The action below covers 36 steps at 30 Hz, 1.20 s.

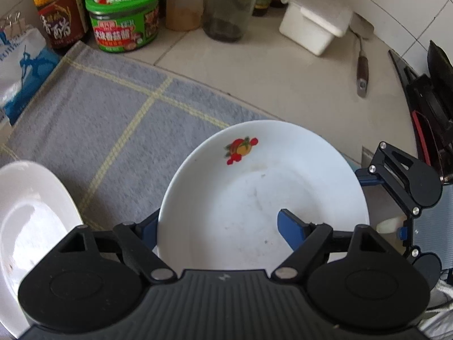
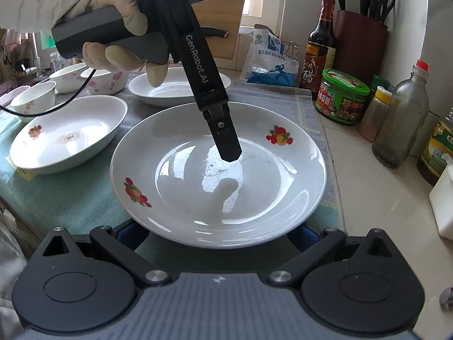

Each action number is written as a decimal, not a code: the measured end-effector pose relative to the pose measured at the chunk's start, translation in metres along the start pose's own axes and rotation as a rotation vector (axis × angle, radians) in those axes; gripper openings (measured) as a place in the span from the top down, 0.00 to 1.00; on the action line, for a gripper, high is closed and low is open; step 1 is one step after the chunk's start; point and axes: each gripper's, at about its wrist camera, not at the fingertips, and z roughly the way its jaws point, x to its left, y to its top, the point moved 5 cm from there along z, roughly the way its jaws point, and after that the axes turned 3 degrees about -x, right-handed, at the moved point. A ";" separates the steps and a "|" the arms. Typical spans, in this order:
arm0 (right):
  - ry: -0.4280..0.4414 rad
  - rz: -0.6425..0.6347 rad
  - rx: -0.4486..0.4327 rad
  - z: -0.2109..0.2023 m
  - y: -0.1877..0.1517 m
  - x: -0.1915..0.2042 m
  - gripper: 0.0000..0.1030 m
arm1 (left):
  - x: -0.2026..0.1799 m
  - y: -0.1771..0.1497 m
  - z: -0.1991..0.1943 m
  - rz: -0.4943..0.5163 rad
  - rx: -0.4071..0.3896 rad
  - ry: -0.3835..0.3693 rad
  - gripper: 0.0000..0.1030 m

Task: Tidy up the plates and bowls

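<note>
1. White porcelain fills both views: a round plate point(image 2: 283, 187) with fruit motifs lies on a grey checked cloth point(image 1: 113, 107) spread over the tiled desk point(image 1: 254, 85).
2. The left wrist view shows the left hand-held gripper point(image 1: 218, 218) with its jaws well apart. One blue finger point(image 1: 291, 226) reaches over the plate's well, while the other is partly hidden behind the plate's left rim. The rim sits between them unclamped.
3. Only the right wrist view shows that hand-held gripper from the side, pointing steeply down into the plate and held by a gloved hand point(image 2: 113, 28). Whether its tip touches the glaze cannot be told.
4. The right hand-held gripper point(image 2: 216, 233) also has its jaws apart, and both tips are tucked behind the plate's near rim. No pad can be seen pressing on the plate.
5. The right wrist view alone shows the other crockery: an oval fruit-motif dish point(image 2: 68, 133) just left of the plate, a plain white plate point(image 2: 170, 87) behind it, and flowered bowls point(image 2: 104, 80) farther back. A knife block point(image 2: 359, 36) stands by the wall.
6. The left wrist view alone shows a white lidded box point(image 1: 317, 19) and a wooden-handled utensil point(image 1: 362, 68) on the bare tiles.
7. Both views show the green-lidded tub point(image 1: 124, 14) and the dark sauce bottle point(image 1: 59, 14).
</note>
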 end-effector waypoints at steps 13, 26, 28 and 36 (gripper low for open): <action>-0.019 0.007 0.012 0.031 0.019 -0.038 0.00 | 0.024 0.050 0.008 -0.007 -0.071 0.015 0.19; -0.029 0.031 0.036 0.056 0.026 -0.059 0.00 | 0.040 0.073 0.024 -0.016 -0.101 0.021 0.19; -0.024 0.041 0.042 0.057 0.026 -0.060 0.00 | 0.042 0.073 0.027 -0.021 -0.096 0.021 0.19; -0.025 0.043 0.051 0.060 0.027 -0.061 0.00 | 0.046 0.071 0.037 -0.042 -0.089 0.022 0.19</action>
